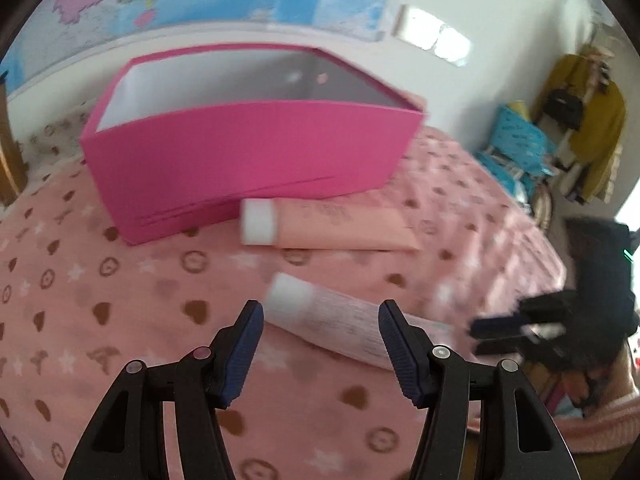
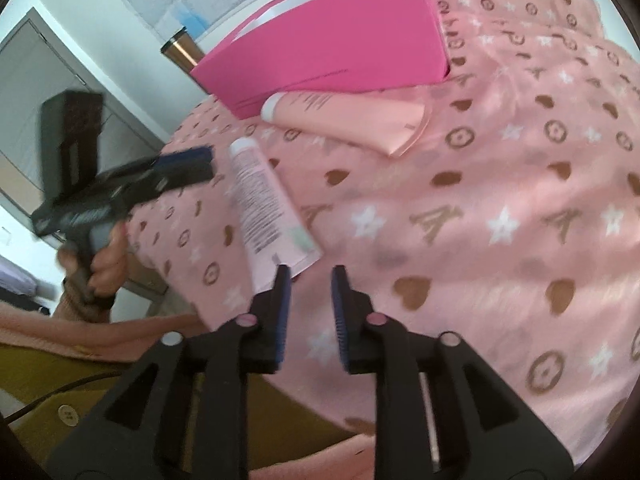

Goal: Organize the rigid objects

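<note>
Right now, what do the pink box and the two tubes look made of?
Pink box: seemingly matte cardboard, with thin straight walls and a white lining. Peach tube and paler printed tube: probably soft plastic, with flat crimped ends and white caps.

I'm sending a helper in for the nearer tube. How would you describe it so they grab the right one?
Start at the open pink box on the pink patterned blanket. A peach tube lies right against its front wall. The one you want is the paler pink tube lying apart, farther from the box; it is slimmer, with dense small print.
</note>
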A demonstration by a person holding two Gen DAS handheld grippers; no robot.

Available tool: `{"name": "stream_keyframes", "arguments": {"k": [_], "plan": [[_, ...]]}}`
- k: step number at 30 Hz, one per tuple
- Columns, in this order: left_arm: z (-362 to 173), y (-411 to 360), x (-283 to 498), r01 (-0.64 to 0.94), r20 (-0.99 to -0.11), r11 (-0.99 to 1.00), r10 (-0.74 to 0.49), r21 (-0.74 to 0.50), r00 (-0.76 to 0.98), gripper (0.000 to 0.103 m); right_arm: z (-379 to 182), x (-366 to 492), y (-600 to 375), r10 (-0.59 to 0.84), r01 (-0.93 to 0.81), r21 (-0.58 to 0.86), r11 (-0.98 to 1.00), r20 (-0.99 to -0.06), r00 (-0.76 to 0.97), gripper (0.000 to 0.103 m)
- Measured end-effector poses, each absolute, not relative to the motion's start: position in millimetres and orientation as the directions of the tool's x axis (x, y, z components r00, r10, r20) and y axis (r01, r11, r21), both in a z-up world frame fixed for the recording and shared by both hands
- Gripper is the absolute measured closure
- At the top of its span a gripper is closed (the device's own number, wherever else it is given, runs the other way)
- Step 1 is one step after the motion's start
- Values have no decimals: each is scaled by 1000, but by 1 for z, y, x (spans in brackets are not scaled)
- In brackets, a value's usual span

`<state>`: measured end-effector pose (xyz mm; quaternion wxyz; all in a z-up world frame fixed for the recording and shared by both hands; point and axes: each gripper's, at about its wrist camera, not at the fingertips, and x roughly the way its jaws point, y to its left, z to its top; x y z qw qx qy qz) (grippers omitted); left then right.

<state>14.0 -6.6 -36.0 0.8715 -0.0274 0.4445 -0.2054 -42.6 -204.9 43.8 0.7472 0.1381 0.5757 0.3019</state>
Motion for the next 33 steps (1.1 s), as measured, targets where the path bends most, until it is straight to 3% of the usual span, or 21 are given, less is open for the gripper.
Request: {"name": "stream_keyframes", "arguments": {"k": [12, 33], "plan": [[-42, -3, 30, 342, -765, 896, -425, -282, 484, 42, 36, -36, -181, 635, -301, 581, 756, -762, 125, 72], [-48, -21, 17, 346, -780, 892, -431, -292, 453, 42, 24, 17, -205, 544, -225, 498, 837, -799, 257, 71]]}}
